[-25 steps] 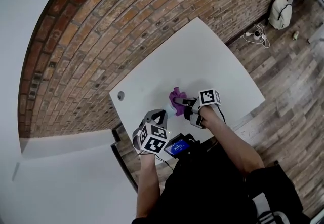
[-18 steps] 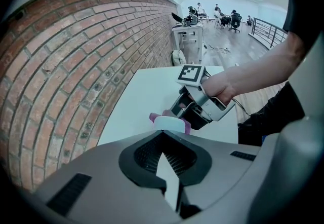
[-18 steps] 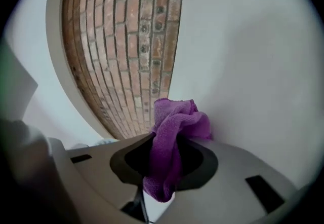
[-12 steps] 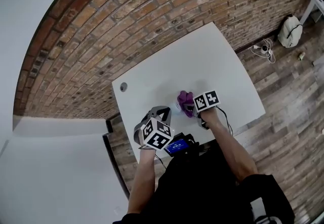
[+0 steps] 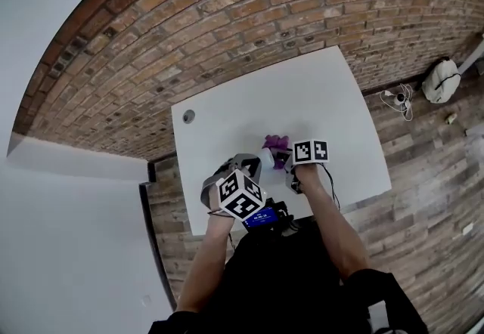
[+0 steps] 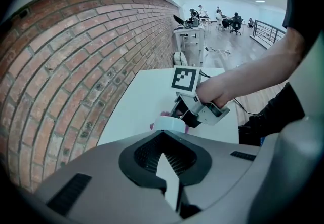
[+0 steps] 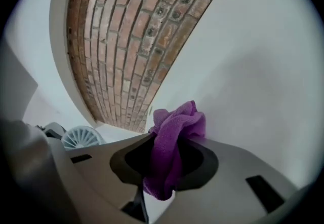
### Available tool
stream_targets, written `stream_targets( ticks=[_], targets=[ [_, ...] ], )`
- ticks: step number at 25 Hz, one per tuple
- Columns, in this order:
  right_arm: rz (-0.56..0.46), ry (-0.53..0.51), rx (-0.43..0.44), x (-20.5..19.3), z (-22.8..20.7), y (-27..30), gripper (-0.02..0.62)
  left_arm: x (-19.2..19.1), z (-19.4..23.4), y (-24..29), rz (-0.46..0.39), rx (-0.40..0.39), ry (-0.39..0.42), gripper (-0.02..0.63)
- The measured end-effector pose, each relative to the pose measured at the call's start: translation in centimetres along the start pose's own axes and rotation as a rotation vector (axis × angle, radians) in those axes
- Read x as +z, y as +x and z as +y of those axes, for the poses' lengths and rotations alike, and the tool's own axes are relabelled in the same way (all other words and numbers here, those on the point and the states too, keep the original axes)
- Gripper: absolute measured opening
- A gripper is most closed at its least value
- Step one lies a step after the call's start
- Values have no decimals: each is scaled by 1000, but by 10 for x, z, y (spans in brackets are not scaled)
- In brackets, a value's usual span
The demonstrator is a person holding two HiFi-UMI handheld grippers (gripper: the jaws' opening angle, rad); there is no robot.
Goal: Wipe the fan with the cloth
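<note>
A small white fan (image 7: 81,138) stands on the white counter (image 5: 302,98), close to the edge where the person stands. The left gripper (image 5: 246,166) comes down steeply on the fan from the person's side. Its jaws are pressed together, with the fan's round rim rising just past their tips. A thin white sliver shows between the jaws, and I cannot tell whether it is part of the fan. The right gripper (image 6: 179,115) reaches in from the fan's right, and its jaws pinch a bunched purple cloth (image 7: 174,142), which bulges out above them and hangs down below. In the left gripper view, bits of the cloth show just behind the fan's rim on both sides, right against it, though I cannot tell whether the cloth is pressing on it. A round cable hole (image 5: 187,116) sits in the counter well apart from the fan, toward the brick wall (image 5: 189,30) beyond.
</note>
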State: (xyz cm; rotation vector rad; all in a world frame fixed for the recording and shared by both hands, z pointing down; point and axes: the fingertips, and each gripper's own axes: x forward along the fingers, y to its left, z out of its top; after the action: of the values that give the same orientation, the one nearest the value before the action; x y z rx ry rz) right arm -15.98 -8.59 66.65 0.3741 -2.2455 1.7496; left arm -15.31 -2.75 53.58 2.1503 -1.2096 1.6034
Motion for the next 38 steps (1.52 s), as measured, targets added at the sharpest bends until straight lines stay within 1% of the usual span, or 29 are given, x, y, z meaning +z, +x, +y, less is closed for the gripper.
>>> stream_targets(
  ticks=[1, 3, 5, 6, 7, 11, 13, 15, 17, 21, 23, 24, 26, 27, 28, 29, 30, 32, 34, 35, 36, 37, 38],
  targets=[
    [19, -17, -38, -5, -10, 0, 94, 0, 0, 0, -1, 2, 3, 5],
    [86, -90, -99, -15, -23, -5, 94, 1, 0, 1, -4, 2, 7, 5],
    [168, -173, -137, -25, -27, -11, 94, 0, -1, 2, -7, -4, 4, 5],
    [189, -201, -147, -24, -26, -12, 94, -1, -1, 1, -8, -6, 2, 5],
    [186, -216, -149, -19, -24, -12, 94, -1, -1, 1, -9, -6, 1, 5],
    [64, -199, -99, 28, -5, 5, 94, -2, 0, 0, -16, 3, -3, 5],
    [81, -198, -81, 32, -1, 22, 94, -2, 0, 0, -21, 5, -8, 5],
    [145, -194, -91, 19, -7, 33, 94, -2, 0, 0, -23, 6, -9, 5],
    [172, -193, -110, 7, -12, 32, 94, -2, -1, 0, -22, 6, -6, 5],
    [109, -169, -141, -7, -17, 4, 94, -1, 1, -1, -24, 10, 0, 3],
    [111, -177, -147, -28, -20, -12, 94, -1, 1, -1, -26, 11, -2, 3],
    [139, -190, -141, -44, -20, -20, 94, -2, 1, -1, -28, 12, -4, 3],
    [231, -202, -106, -80, -18, -35, 94, -1, 1, -1, -34, 15, -7, 3],
    [273, -198, -87, -93, -18, -41, 94, -1, 1, -1, -38, 18, -7, 3],
    [293, -193, -77, -98, -18, -47, 94, -1, 2, -1, -44, 20, -9, 3],
    [286, -193, -76, -92, -18, -50, 94, -1, 2, -1, -52, 21, -12, 3],
    [251, -200, -81, -77, -16, -54, 94, -1, 2, -1, -61, 21, -18, 3],
    [135, -236, -83, -29, -3, -57, 94, -3, 4, -4, -80, 23, -39, 5],
    [20, -293, -56, 22, 26, -57, 94, -6, 8, -11, -98, 35, -64, 5],
    [-21, -325, -36, 43, 42, -55, 94, -7, 9, -15, -104, 33, -74, 5],
    [-48, -359, -14, 59, 59, -52, 94, -8, 7, -18, -104, 13, -78, 5],
    [-57, -393, 12, 70, 75, -47, 94, -9, 2, -19, -96, -23, -76, 5],
    [-47, -427, 39, 75, 90, -39, 94, -12, -5, -18, -80, -68, -67, 5]
  ],
)
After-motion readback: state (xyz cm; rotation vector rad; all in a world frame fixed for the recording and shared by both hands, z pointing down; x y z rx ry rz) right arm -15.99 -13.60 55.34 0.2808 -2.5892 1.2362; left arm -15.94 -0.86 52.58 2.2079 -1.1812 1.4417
